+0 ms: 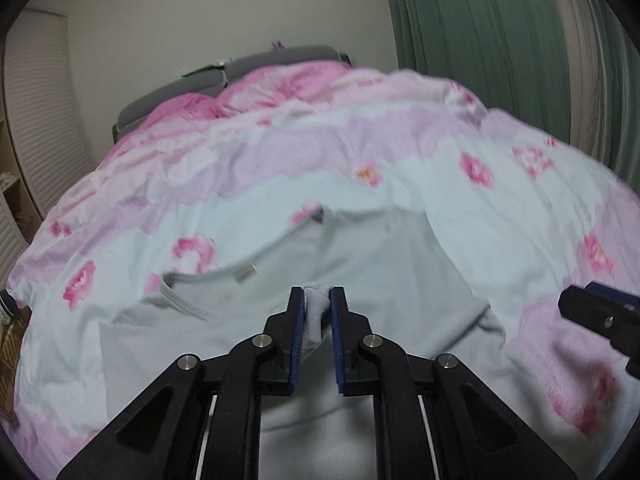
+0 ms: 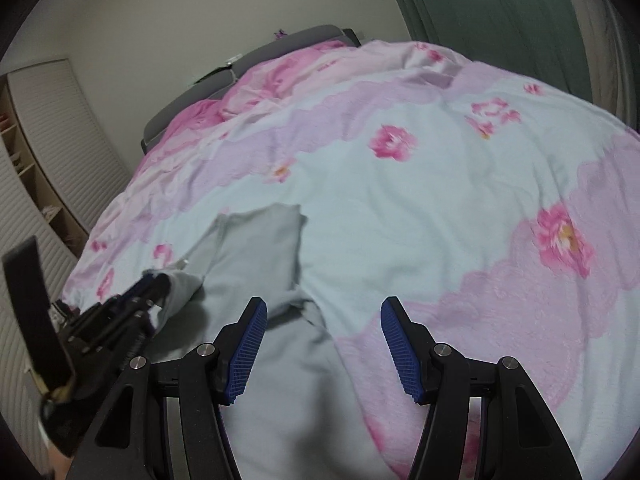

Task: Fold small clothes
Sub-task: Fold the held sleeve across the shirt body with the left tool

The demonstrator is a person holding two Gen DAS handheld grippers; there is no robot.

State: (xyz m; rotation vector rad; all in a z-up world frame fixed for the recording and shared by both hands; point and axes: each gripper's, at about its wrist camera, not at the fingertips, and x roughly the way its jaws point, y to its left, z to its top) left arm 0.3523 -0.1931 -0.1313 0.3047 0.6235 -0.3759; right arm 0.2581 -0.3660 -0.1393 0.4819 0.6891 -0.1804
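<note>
A pale grey-green shirt lies on the flowered bed cover, neckline to the left. My left gripper is shut on a pinched fold of the shirt and holds it a little above the rest. In the right wrist view the shirt lies at lower left, one sleeve stretched away, and the left gripper grips its edge. My right gripper is open and empty, just above the shirt's right edge. It shows at the right edge of the left wrist view.
The bed cover is pale blue and pink with flowers and fills most of both views. A grey headboard stands at the far end. Green curtains hang at the right. Slatted wardrobe doors and shelves stand at the left.
</note>
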